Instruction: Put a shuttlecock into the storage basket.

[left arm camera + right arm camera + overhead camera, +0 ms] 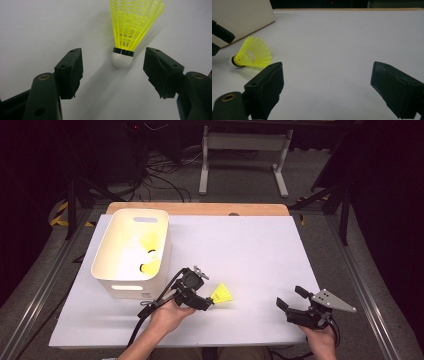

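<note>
Left gripper view: yellow plastic mesh shuttlecock (130,32) lies on the white worktop (37,25) at upper centre, its white cork apparently just ahead of the left gripper (112,72)'s parted, empty fingers. Right gripper (327,85) gapes too.

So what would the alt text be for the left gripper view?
A yellow shuttlecock lies on a white table, its white cork tip pointing between the two open black jaws of the left tool, which do not touch it.

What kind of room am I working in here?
Likely a lab recording bay: a white-topped wooden table on grey carpet, loose black cables behind it, and dark curtains around. A yellow plastic shuttlecock lies beside a cream plastic bin.
</note>
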